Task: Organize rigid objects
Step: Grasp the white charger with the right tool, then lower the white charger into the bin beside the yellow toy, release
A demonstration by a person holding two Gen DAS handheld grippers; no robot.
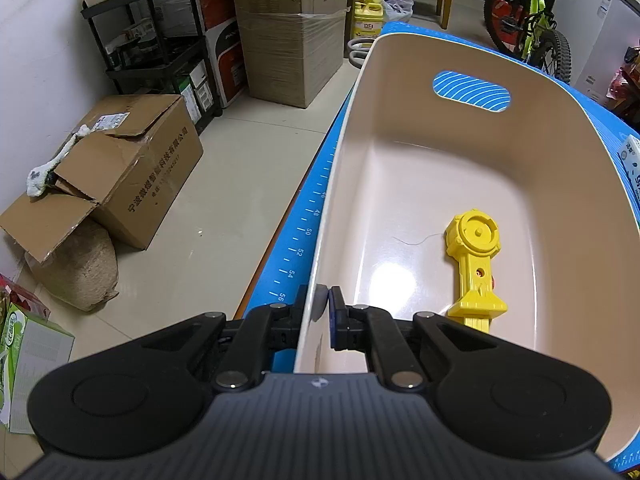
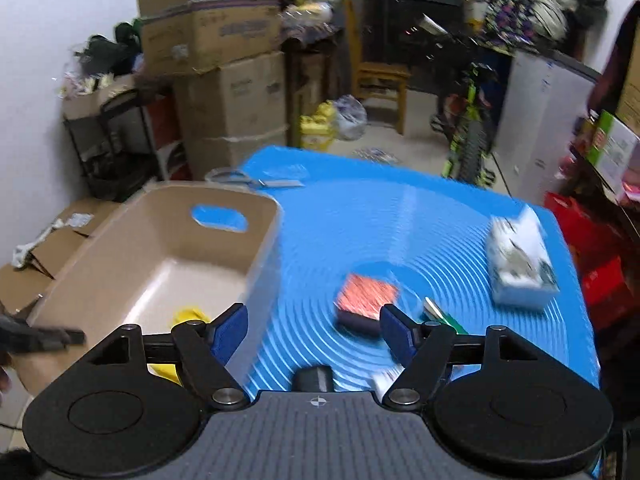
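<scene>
A beige plastic bin (image 1: 400, 92) stands on the blue mat (image 1: 304, 224) at its left edge. A yellow toy launcher (image 1: 474, 264) lies on the bin's floor. My left gripper (image 1: 320, 308) is shut on the bin's near left wall, one finger inside and one outside. In the right wrist view the bin (image 2: 256, 248) is at the left with the yellow toy (image 2: 188, 316) partly hidden. My right gripper (image 2: 314, 328) is open and empty above the mat (image 2: 400, 216). A red and black box (image 2: 362, 300) lies just ahead of it. A white box (image 2: 520, 268) lies to the right.
A green-handled tool (image 2: 444, 316) lies by the right finger. Scissors (image 2: 240, 178) lie at the mat's far left corner. Cardboard boxes (image 1: 132, 168), a black shelf (image 1: 160, 36), a wooden chair (image 2: 378, 84) and a bicycle (image 1: 536, 20) stand around the table.
</scene>
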